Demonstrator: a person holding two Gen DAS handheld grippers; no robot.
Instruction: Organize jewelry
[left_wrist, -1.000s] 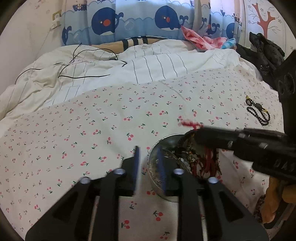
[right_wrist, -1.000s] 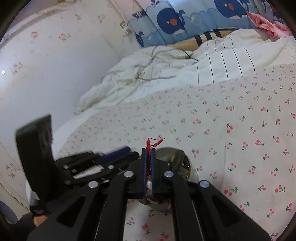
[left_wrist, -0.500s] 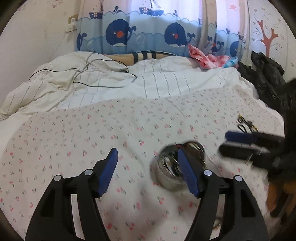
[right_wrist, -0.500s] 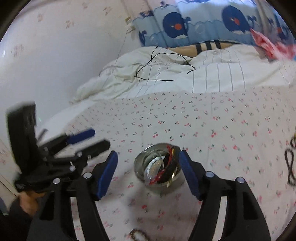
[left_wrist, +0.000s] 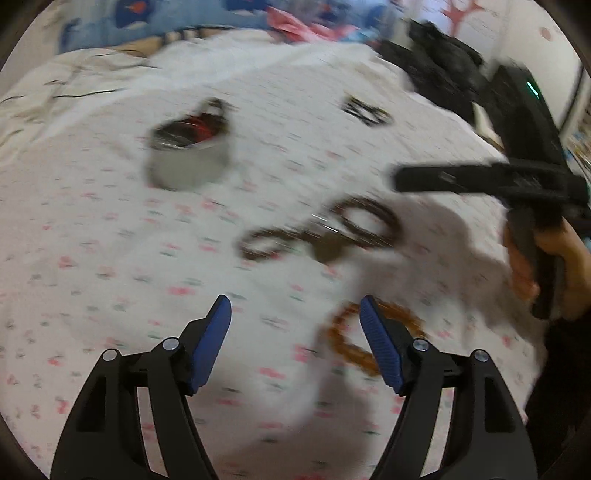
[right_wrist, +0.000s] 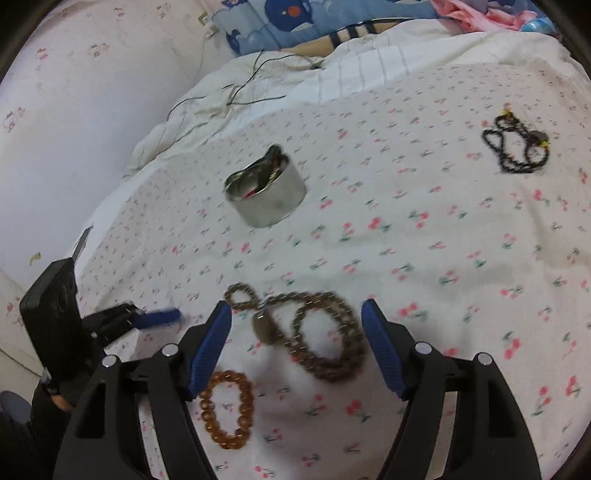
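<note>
In the left wrist view everything is blurry. The left gripper (left_wrist: 295, 314) has just been opening its blue jaws, and nothing is between them. The metal tin (left_wrist: 190, 157) sits in the upper left on the cherry sheet (left_wrist: 92, 258), with red things inside. A brown bead chain (left_wrist: 321, 232) lies in the middle, and an orange bracelet (left_wrist: 345, 345) is low, just by the right jaw.

In the right wrist view the right gripper (right_wrist: 295, 325) has also just been opening and holds nothing. The brown bead chain lies between its jaws. The orange bracelet is lower left, the tin upper middle, and a black bead string (right_wrist: 515, 147) far upper right.

The chain is loopy, so a grab might catch only one loop and drag the rest, or pinch the soft sheet.
</note>
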